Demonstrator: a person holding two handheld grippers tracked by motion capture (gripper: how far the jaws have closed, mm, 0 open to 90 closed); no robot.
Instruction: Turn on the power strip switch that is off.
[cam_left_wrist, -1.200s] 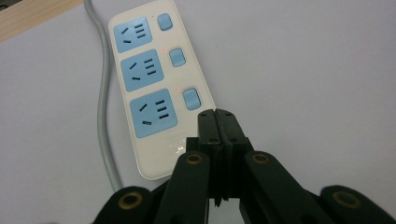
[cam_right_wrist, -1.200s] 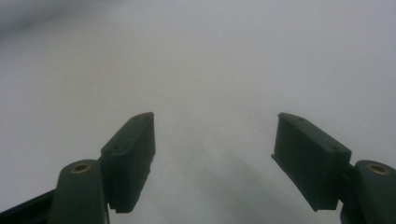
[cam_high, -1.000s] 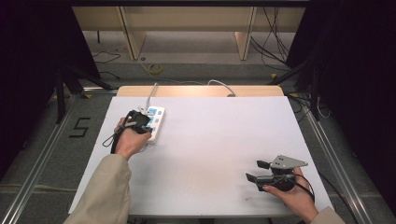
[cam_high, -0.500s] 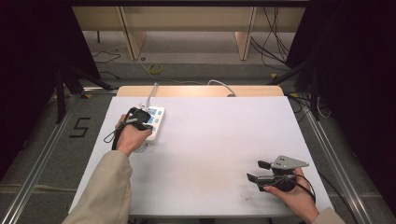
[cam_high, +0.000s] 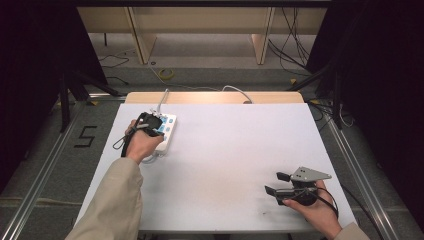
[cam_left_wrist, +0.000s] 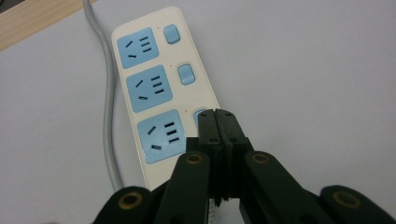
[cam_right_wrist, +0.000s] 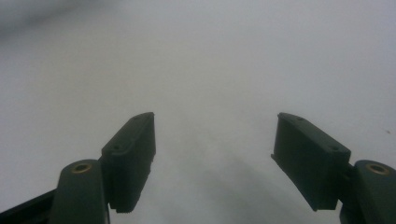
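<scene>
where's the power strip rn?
The power strip lies at the table's far left in the high view, under the shut left gripper, whose tips sit at its nearest blue switch. The right gripper is open, near right.

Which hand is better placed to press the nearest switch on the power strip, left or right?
Left. The left gripper has its jaws closed, tips right over the nearest blue switch of the power strip. The right gripper sits open on bare table, far across from it.
</scene>
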